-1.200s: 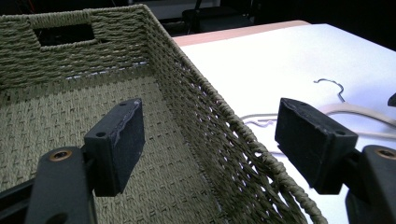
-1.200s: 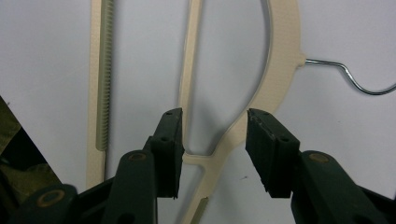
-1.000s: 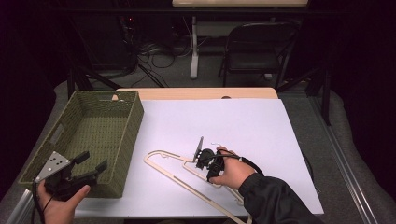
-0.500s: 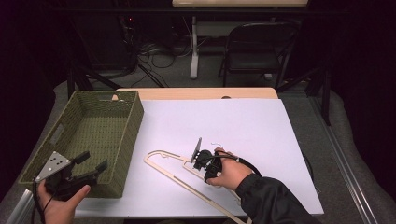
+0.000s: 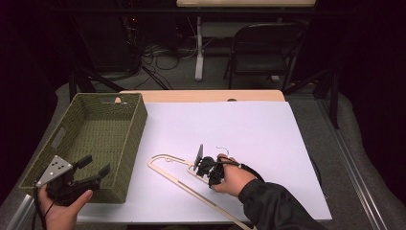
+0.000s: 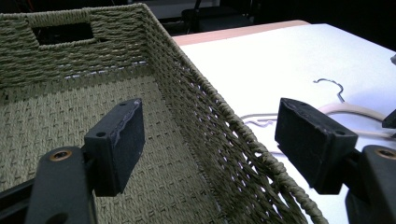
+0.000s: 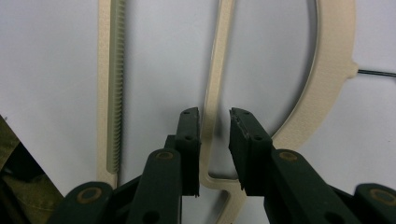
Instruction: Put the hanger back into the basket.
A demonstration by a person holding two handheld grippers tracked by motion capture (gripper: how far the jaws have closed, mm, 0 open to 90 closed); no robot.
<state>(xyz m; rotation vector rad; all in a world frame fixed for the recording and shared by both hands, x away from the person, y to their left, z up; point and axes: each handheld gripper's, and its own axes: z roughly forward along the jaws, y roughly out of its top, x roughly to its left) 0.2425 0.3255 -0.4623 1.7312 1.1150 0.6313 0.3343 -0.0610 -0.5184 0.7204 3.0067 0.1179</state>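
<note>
hanger (image 5: 179, 178), one of it, is lying flat on the white tabletop (image 5: 268, 139) just beside the basket (image 5: 139, 120), cream-coloured with a thin metal hook (image 5: 222, 149) at its top. over the last second the right tongs (image 5: 203, 165) have been sliding leftward along it, from near the hook toward the neck, and are now sitting low over the frame. in the right gripper view the tongs (image 7: 215, 123) are straddling a thin inner bar (image 7: 215, 84) of the hanger, jaws narrowed to a small gap on either side of it but not yet pinching; the ridged lower bar (image 7: 112, 88) is running off to one side and the curved shoulder (image 7: 329, 79) to the other. judging from that, the grasp is being lined up and the closing is the step about to come, likely so the hanger can be lifted over into the basket.

left tongs (image 5: 93, 167) are hanging at the near corner of the basket, unmoved through the second, jaws spread wide and holding nothing; in the left gripper view they (image 6: 210, 140) are framing the woven wall (image 6: 210, 130), with the hanger's hook (image 6: 329, 86) lying beyond on the sheet.

counting: one hanger, one basket with nothing in it, two tongs, one chair (image 5: 263, 52) behind the tabletop.
</note>
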